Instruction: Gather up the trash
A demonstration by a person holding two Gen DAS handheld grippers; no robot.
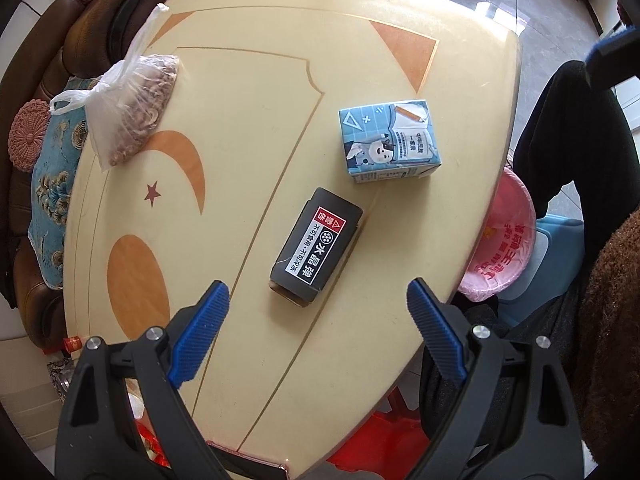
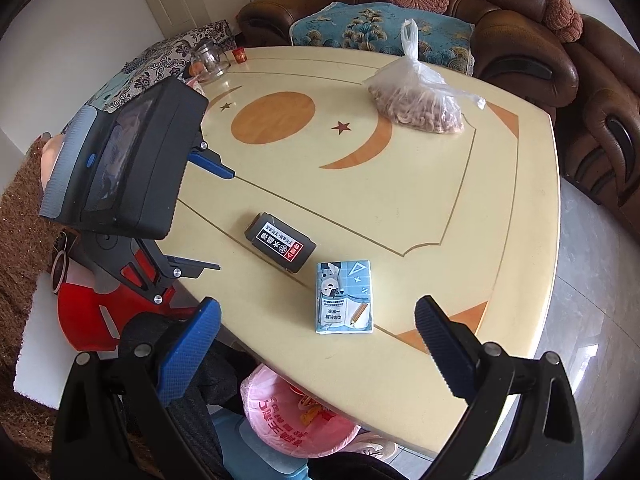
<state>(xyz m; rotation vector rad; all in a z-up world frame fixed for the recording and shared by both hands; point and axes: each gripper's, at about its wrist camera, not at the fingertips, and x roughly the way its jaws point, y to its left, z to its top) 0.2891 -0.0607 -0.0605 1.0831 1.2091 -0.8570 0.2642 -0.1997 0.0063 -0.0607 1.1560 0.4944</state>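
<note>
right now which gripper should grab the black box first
Left, probably. The left gripper is open with the black box lying just ahead between its fingers. The right gripper is open nearer the blue carton.

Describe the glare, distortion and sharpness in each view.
Left wrist: window glare washes the table's far edge, fisheye bows its rim, black box label sharp. Right wrist: softer even light, sheen on floor tiles, blue carton crisp, corners vignetted black.

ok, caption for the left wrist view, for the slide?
Open left hand-held gripper above black box and blue carton on table; pink-lined bin beside it.
</note>
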